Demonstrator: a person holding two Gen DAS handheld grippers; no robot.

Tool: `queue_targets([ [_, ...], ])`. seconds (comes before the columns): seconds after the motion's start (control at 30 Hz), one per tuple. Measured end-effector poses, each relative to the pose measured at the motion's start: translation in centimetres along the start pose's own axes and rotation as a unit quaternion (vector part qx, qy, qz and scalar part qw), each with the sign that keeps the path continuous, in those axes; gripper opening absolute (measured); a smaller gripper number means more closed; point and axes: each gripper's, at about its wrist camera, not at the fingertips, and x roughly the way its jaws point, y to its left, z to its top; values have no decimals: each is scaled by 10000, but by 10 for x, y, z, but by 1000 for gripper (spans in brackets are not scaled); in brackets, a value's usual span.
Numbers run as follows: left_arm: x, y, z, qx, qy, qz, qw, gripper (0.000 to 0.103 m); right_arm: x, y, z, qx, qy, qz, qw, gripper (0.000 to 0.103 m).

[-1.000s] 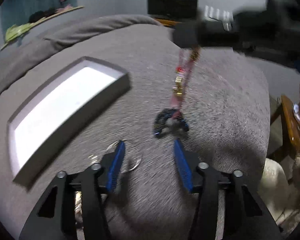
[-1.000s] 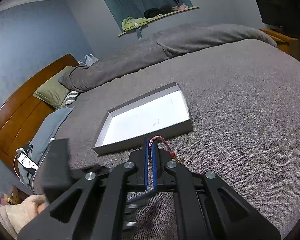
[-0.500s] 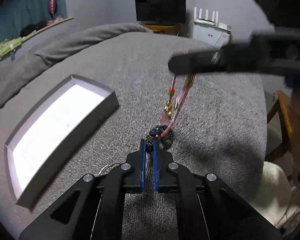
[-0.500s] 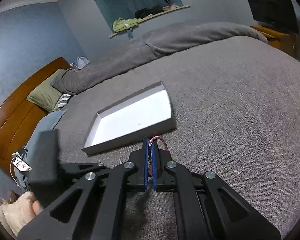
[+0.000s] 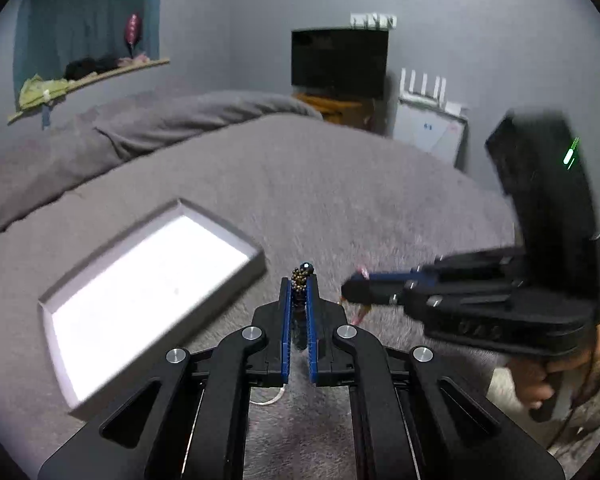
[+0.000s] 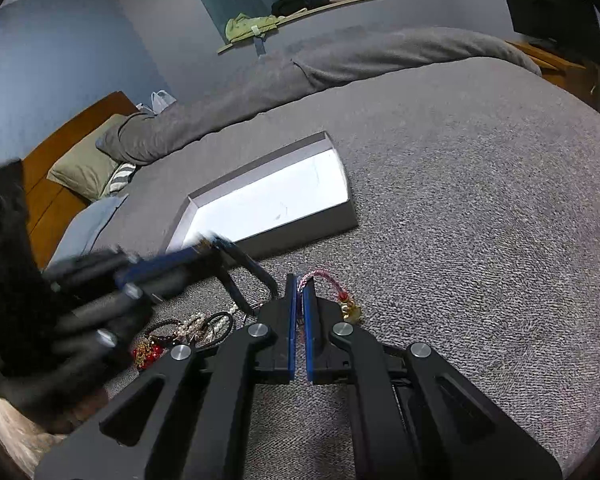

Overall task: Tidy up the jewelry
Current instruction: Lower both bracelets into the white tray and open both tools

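A shallow grey box with a white floor (image 5: 148, 284) (image 6: 272, 204) lies on the grey bed cover. My left gripper (image 5: 299, 284) is shut on a dark beaded bracelet (image 5: 301, 273), held above the cover just right of the box. My right gripper (image 6: 299, 286) is shut on a pink braided cord with red and gold charms (image 6: 328, 282); it also shows at the right of the left wrist view (image 5: 352, 290). A pile of bead and pearl jewelry (image 6: 188, 330) lies on the cover below the left gripper.
A folded grey blanket (image 6: 340, 64) runs along the far side of the bed. Pillows (image 6: 88, 168) and a wooden headboard (image 6: 48, 184) are at the left. A TV (image 5: 340, 62) on a wooden stand is beyond the bed's edge.
My left gripper shut on the dark beaded bracelet and lifted it off the cover. My right gripper swung to the right with the pink cord.
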Motion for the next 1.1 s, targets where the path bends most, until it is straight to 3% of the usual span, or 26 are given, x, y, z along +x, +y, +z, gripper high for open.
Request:
queue_targets([
  [0.33, -32, 81, 18, -391, 126, 824, 9958, 8, 11, 47, 64, -796, -241, 2, 9965, 3],
  [0.47, -26, 129, 20, -671, 362, 1290, 9887, 8, 40, 65, 102, -991, -295, -31, 9946, 3],
  [0.67, 10, 197, 23, -1136, 784, 1625, 9770, 8, 103, 69, 145, -956, -235, -68, 9951, 3],
  [0.87, 55, 244, 19, -1440, 1106, 1741, 9678, 8, 163, 57, 160, -752, 19, -100, 9971, 3],
  [1.1, 82, 255, -11, -1529, 1493, 1874, 9588, 8, 195, 42, 151, -694, 231, -416, 9964, 3],
])
